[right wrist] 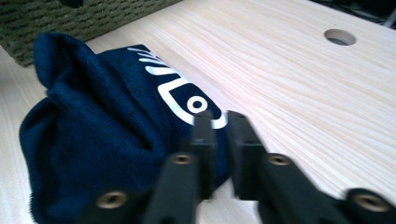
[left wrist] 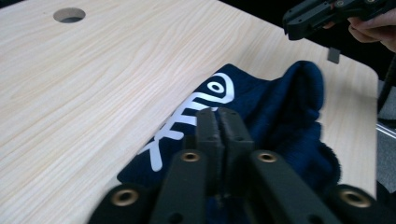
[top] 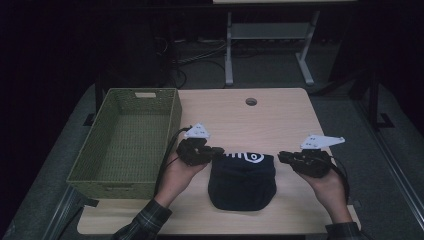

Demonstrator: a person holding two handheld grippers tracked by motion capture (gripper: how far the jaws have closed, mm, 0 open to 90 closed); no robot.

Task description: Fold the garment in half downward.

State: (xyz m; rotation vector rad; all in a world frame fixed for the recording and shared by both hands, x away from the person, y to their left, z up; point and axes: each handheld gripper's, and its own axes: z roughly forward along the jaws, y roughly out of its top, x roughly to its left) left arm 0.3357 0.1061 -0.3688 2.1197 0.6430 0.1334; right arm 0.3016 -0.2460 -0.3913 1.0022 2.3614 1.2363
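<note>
A dark blue knit hat (top: 242, 182) with a white fish-bone design lies rumpled on the wooden table (top: 280, 120), near its front edge. My left gripper (top: 220, 150) hovers at the hat's upper left corner. In the left gripper view its jaws (left wrist: 218, 114) are pressed together over the hat (left wrist: 280, 107), with no cloth visible between them. My right gripper (top: 281, 156) hovers at the hat's upper right corner. In the right gripper view its jaws (right wrist: 219, 116) stand a thin slit apart above the hat (right wrist: 102, 121), with nothing in the slit. The right gripper (left wrist: 299, 23) also shows far off in the left gripper view.
A green woven basket (top: 175, 115) stands on the left of the table, its wall (right wrist: 70, 18) just beyond the hat. A round cable hole (top: 251, 101) sits near the far edge. Bare wood lies between the hat and that hole. A metal desk frame stands on the floor behind.
</note>
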